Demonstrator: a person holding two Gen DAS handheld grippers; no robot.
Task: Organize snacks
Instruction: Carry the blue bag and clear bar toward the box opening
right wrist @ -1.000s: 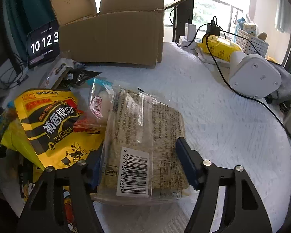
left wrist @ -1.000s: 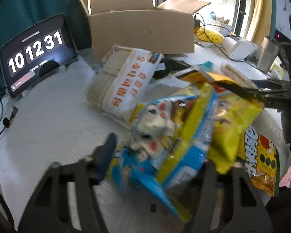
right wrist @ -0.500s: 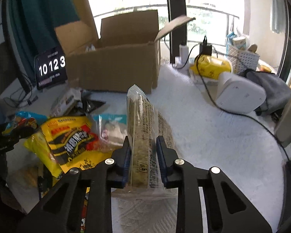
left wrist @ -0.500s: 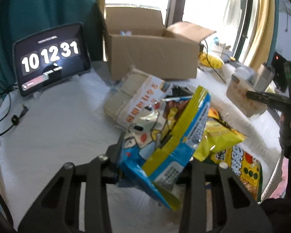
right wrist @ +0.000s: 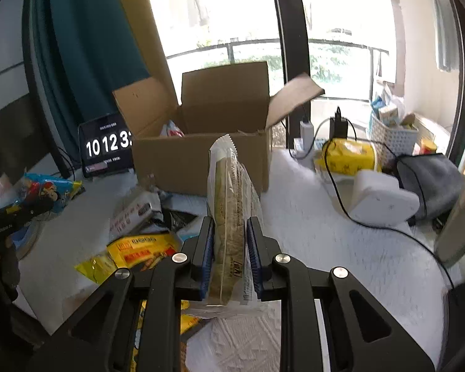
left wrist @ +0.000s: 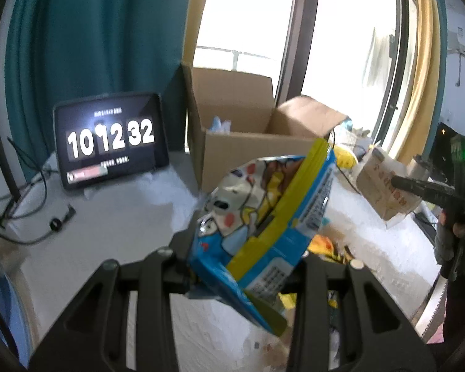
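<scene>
Cardboard box (right wrist: 201,155) stands open at the desk's (right wrist: 341,248) far side, before it the left tongs (left wrist: 241,248) pinching a blue-and-yellow snack bag (left wrist: 263,217) aloft, the right tongs (right wrist: 231,241) still closing on an upright cracker pack (right wrist: 229,201).

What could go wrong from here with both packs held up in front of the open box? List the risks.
1. The left gripper pinches only the lower end of the blue and yellow snack bag, which leans over to the right; it could swing or slip out.
2. The right gripper squeezes the cracker pack edge-on while its jaws are closing; the contents may crack.
3. The cardboard box has a flap hanging over its opening that a pack could catch.
</scene>
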